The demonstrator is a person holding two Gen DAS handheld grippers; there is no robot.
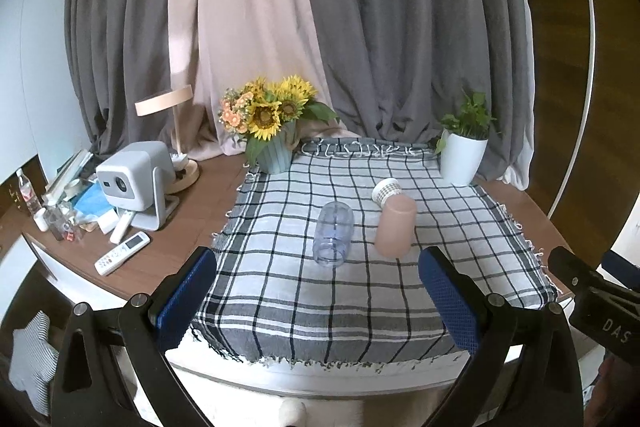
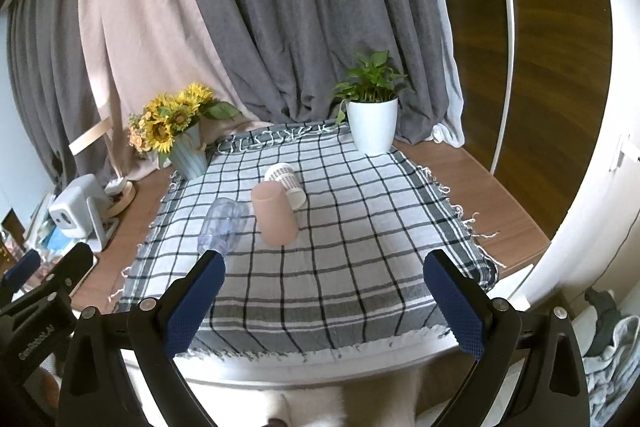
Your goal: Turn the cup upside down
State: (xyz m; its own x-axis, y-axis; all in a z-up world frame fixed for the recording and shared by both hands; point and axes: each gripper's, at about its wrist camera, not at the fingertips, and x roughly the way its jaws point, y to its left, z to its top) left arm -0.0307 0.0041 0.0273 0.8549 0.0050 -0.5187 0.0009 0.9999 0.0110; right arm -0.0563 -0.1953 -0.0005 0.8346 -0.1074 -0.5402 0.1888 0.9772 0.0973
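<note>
Curtains (image 1: 360, 27): grey and beige panels, hung behind the checked cloth.

Worktop (image 1: 192, 227): brown wood, carrying the checked cloth.

Checked cloth (image 1: 360, 291): grey, white and black plaid with fringed edges, spread flat; landmark for all entries below.

Left gripper (image 1: 316, 303): black frame, blue pads, jaws spread wide and holding nothing, poised over the cloth's near edge.

Right gripper (image 2: 324, 303): same build, jaws likewise spread wide and empty, over the cloth's near edge, beside the left one.

Projector (image 1: 128, 183): white, on a stand, off the cloth's left side among clutter.

Potted plant (image 1: 464, 155): green leaves in a white pot, at the cloth's far right corner.

Sunflower vase (image 1: 274, 151): pale blue ribbed vase with sunflowers, at the cloth's far left corner.

Pink cup (image 1: 394, 227): near the cloth's centre, closed end up and wider end down, tilted slightly.

Clear cup (image 1: 333, 239): transparent, lying on its side on the cloth just left of the pink cup, mouth toward the near edge.

Patterned cup (image 1: 386, 191): white with a dark grid pattern, on its side just behind the pink cup.

Remote control (image 1: 122, 253): white, off the cloth's left side.
</note>
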